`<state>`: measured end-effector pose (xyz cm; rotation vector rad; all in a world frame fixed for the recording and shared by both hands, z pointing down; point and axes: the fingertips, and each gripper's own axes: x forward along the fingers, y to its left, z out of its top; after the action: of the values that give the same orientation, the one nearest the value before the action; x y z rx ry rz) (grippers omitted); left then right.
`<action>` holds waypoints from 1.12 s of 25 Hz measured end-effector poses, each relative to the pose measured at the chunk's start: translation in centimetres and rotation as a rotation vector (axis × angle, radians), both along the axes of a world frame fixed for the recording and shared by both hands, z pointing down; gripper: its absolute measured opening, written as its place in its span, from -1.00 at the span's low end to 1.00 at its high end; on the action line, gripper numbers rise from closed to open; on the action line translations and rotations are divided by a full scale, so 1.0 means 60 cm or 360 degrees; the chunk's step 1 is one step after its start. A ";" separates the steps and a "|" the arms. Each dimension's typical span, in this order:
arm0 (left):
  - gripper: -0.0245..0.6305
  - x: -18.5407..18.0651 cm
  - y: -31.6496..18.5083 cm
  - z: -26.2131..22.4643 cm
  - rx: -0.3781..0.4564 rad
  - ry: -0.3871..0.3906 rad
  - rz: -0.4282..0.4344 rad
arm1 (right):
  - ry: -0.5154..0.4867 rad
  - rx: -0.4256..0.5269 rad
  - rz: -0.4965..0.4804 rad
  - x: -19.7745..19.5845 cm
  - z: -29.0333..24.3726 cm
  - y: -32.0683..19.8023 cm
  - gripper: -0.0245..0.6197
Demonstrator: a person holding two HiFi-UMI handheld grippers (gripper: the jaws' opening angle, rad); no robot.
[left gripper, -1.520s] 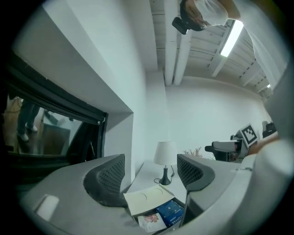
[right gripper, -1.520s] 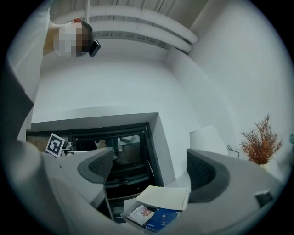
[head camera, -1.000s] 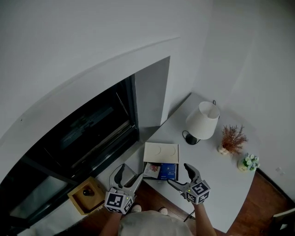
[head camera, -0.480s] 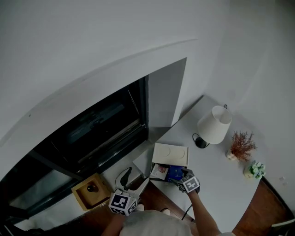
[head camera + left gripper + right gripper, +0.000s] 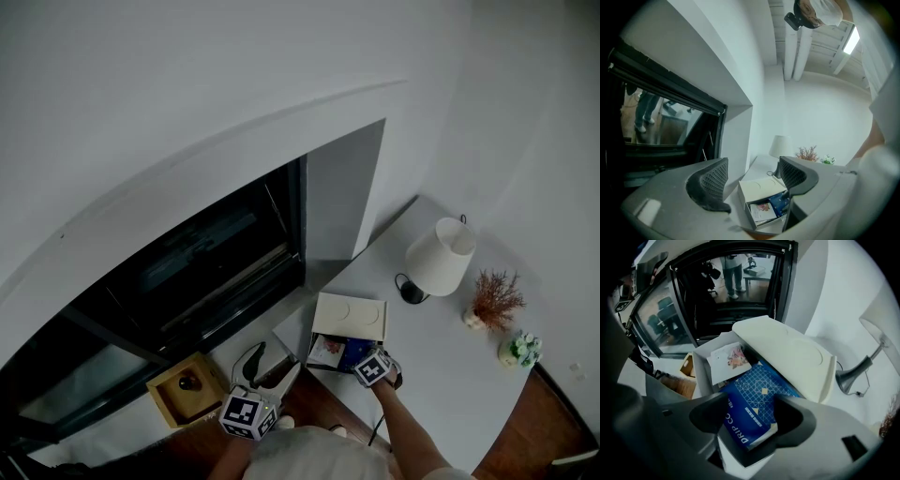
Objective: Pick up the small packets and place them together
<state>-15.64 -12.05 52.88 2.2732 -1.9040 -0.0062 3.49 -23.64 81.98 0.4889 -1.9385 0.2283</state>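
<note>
A white box (image 5: pixel 349 316) stands with its lid raised near the front edge of the white table (image 5: pixel 441 375). Inside lie a blue packet (image 5: pixel 754 399) and a white packet with a pink picture (image 5: pixel 729 359). My right gripper (image 5: pixel 751 420) points steeply down into the box. Its jaws have just been closing, and the pads now touch both edges of the blue packet's near end. In the head view the right gripper (image 5: pixel 361 356) covers most of the blue packet. My left gripper (image 5: pixel 752 180) hangs open and empty, off the table's left side, facing the box (image 5: pixel 761 190).
A white lamp (image 5: pixel 439 255), a dried plant (image 5: pixel 494 298) and a small flower pot (image 5: pixel 520 349) stand further back on the table. A wooden box (image 5: pixel 185 389) sits on the floor at the left. A dark window (image 5: pixel 187 262) runs beside the table.
My right gripper dropped from above the table's edge down into the box, tipped steeply downward, and its jaws narrowed around the blue packet. The left gripper barely moved.
</note>
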 end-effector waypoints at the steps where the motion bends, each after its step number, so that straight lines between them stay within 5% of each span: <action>1: 0.14 -0.001 0.000 0.001 -0.0001 0.0003 -0.0002 | 0.0004 0.0002 -0.0004 0.000 -0.002 0.000 0.03; 3: 0.14 0.000 -0.001 0.001 0.0000 0.0009 -0.0003 | 0.0008 0.0008 -0.0016 0.002 -0.006 0.003 -0.12; 6: 0.14 0.002 -0.002 0.002 0.0001 0.0013 -0.0003 | 0.0019 0.0045 -0.0035 0.011 -0.006 0.005 -0.88; 16: 0.12 0.003 0.006 0.006 -0.0003 0.0024 -0.0009 | -0.0108 0.0232 0.0011 0.017 -0.032 0.000 -0.88; 19: 0.11 -0.006 0.010 0.008 -0.0007 0.0027 -0.0026 | -0.0160 0.0281 0.0086 0.017 -0.032 -0.007 -0.81; 20: 0.11 -0.008 0.011 0.009 -0.0010 0.0029 -0.0031 | -0.0175 0.0271 0.0110 0.016 -0.026 -0.008 -0.53; 21: 0.11 -0.009 0.012 0.010 -0.0013 0.0031 -0.0034 | -0.0182 0.0252 0.0130 0.013 -0.020 -0.008 0.19; 22: 0.11 -0.009 0.014 0.010 -0.0014 0.0032 -0.0037 | -0.0182 0.0227 0.0145 0.010 -0.017 -0.008 0.54; 24: 0.11 -0.009 0.016 0.011 -0.0015 0.0031 -0.0039 | -0.0149 0.0162 0.0157 0.003 -0.010 -0.006 0.55; 28: 0.11 -0.012 0.018 0.008 -0.0014 0.0022 -0.0047 | -0.0023 0.0079 0.0150 -0.006 0.008 -0.010 0.25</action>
<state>-16.34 -10.94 53.39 2.2338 -1.9267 -0.0174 3.12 -24.26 82.45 0.6136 -1.9413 0.2447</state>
